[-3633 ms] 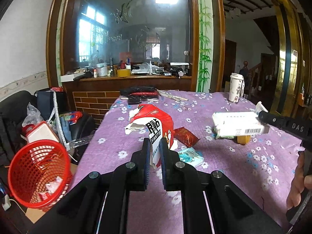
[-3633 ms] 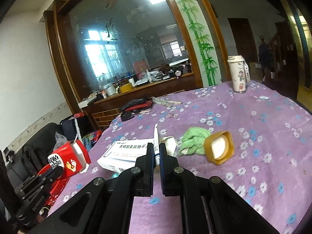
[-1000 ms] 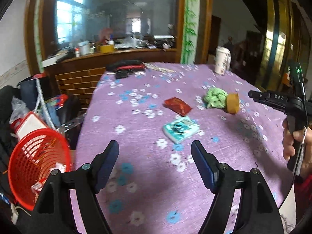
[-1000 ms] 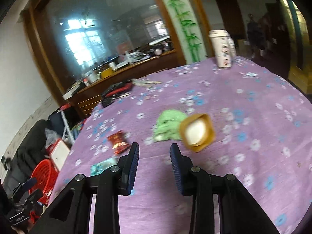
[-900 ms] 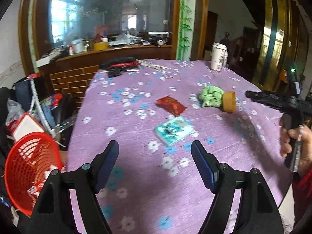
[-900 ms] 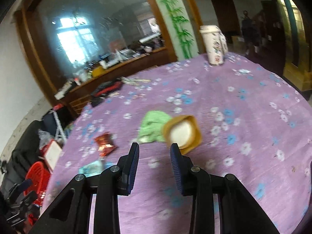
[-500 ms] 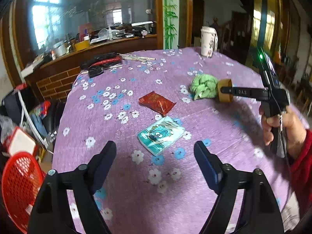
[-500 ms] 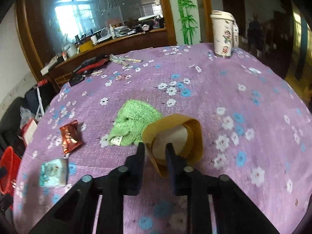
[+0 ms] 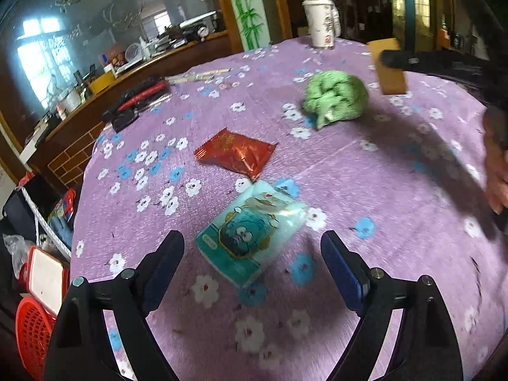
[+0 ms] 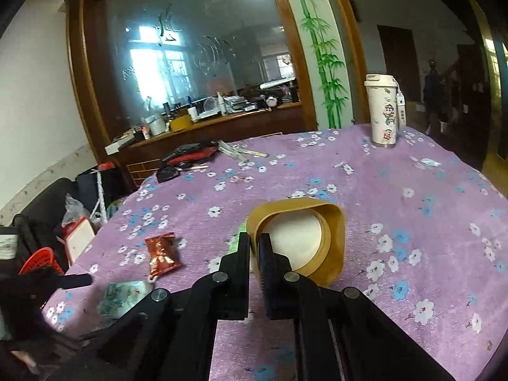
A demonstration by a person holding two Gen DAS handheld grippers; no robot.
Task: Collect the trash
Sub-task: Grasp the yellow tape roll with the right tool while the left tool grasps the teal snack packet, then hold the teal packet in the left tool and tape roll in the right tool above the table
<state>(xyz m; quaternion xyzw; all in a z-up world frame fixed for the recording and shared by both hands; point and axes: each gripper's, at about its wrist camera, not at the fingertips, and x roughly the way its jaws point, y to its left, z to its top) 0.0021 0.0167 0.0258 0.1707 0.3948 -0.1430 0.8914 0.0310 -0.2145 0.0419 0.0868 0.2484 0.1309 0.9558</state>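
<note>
- Yellow cup (image 10: 320, 238) is being pinched at its rim by right gripper (image 10: 254, 247), frame centre.
- Left gripper (image 9: 252, 254) jaws, just widened, are being held open around teal packet (image 9: 250, 231), untouched, lower centre.

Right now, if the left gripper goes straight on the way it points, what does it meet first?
Most likely the teal tissue pack: it lies on the purple tablecloth just ahead of the left gripper, between its open jaws. Depth is uncertain.

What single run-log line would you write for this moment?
left gripper: open, above teal tissue pack | right gripper: shut on yellow cup wall, lifted | red snack packet: on table
</note>
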